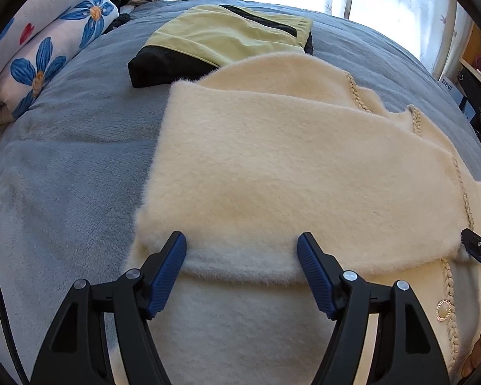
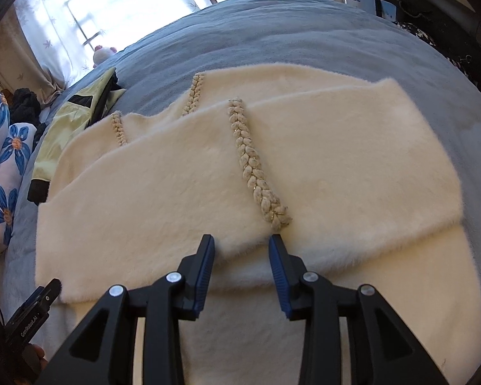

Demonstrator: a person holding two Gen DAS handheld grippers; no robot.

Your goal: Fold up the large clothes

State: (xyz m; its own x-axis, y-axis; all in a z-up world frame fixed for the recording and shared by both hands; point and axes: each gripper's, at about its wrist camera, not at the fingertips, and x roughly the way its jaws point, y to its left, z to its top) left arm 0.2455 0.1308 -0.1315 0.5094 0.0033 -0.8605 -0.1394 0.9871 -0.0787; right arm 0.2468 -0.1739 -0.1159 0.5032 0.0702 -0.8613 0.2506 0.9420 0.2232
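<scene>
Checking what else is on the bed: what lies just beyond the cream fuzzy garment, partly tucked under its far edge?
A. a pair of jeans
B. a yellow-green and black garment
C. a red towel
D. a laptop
B: the yellow-green and black garment lies on the grey bedcover past the cream garment.

A fluffy cream garment [image 1: 272, 166] is laid flat on a grey-blue bedspread [image 1: 73, 147], folded into overlapping layers, with one folded edge seen across its near end. Braided beige trim [image 2: 256, 166] is seen running along its panels, and a pearl-like button [image 1: 443, 309] is set beside the trim near one edge.
</scene>
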